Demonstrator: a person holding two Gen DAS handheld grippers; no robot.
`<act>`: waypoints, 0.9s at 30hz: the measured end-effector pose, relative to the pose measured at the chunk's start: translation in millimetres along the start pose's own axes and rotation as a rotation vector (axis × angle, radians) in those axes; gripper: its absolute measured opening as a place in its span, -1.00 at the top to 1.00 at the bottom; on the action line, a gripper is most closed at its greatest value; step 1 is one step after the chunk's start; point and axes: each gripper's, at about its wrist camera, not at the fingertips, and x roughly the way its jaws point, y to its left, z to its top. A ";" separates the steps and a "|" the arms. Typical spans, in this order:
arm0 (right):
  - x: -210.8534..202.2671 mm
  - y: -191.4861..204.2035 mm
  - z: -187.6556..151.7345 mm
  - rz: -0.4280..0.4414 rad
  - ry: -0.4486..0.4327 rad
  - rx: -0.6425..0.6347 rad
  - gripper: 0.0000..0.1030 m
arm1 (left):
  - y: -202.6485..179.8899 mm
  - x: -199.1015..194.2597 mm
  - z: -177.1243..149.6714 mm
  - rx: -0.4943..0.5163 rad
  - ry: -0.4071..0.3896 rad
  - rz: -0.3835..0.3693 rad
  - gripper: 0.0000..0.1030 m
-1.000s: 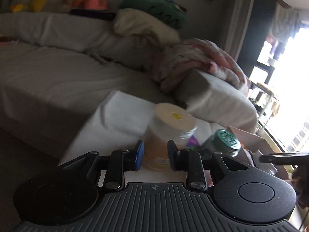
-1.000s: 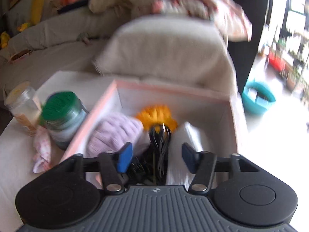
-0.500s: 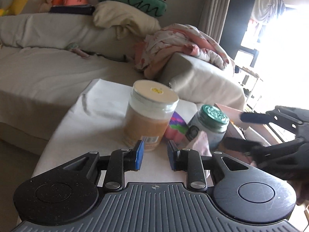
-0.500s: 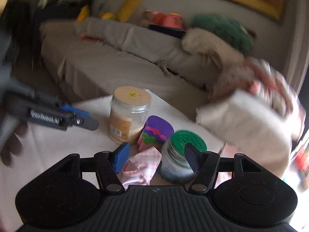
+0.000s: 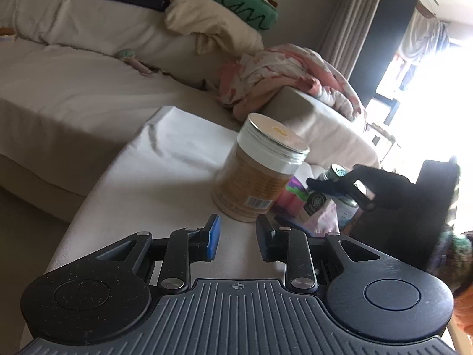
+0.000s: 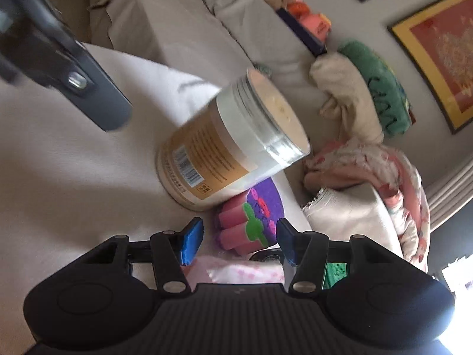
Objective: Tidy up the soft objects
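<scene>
A pink and purple foam toy (image 6: pixel 251 222) with a green shape lies on the white-covered table, right of a tan jar (image 6: pixel 230 145). My right gripper (image 6: pixel 236 241) is open and empty, its jaws either side of the toy's near end, just above a pink-patterned cloth (image 6: pixel 242 272). In the left wrist view my left gripper (image 5: pixel 236 236) is open and empty above the table, just short of the tan jar (image 5: pixel 260 171). The toy (image 5: pixel 291 195), the cloth (image 5: pixel 323 220) and the right gripper (image 5: pixel 340 186) show behind the jar.
A green-lidded jar (image 5: pixel 340 201) stands behind the cloth, partly hidden by the right gripper. A grey sofa (image 5: pixel 74 82) with pillows and a pink blanket (image 5: pixel 289 74) runs behind the table (image 5: pixel 153 183). The left gripper's finger (image 6: pixel 88 88) crosses the right wrist view at upper left.
My right gripper has swung from the box over to the table and come down close around the foam toy. My left gripper has drawn back a little from the tan jar and opened wider.
</scene>
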 end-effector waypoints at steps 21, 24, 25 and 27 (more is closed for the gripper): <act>-64.6 -86.8 -79.8 0.514 -0.055 0.887 0.62 | -23.0 2.8 4.6 -0.007 0.047 -0.062 0.42; -77.4 -75.6 -86.4 0.401 -0.081 0.783 0.40 | -27.3 5.8 4.6 -0.002 0.059 -0.059 0.42; -80.5 -71.5 -85.1 0.347 -0.095 0.728 0.30 | -27.6 7.1 5.0 -0.007 0.061 -0.051 0.42; -85.3 -61.6 -76.3 0.235 -0.135 0.582 0.05 | -27.4 8.5 5.7 -0.020 0.056 -0.030 0.42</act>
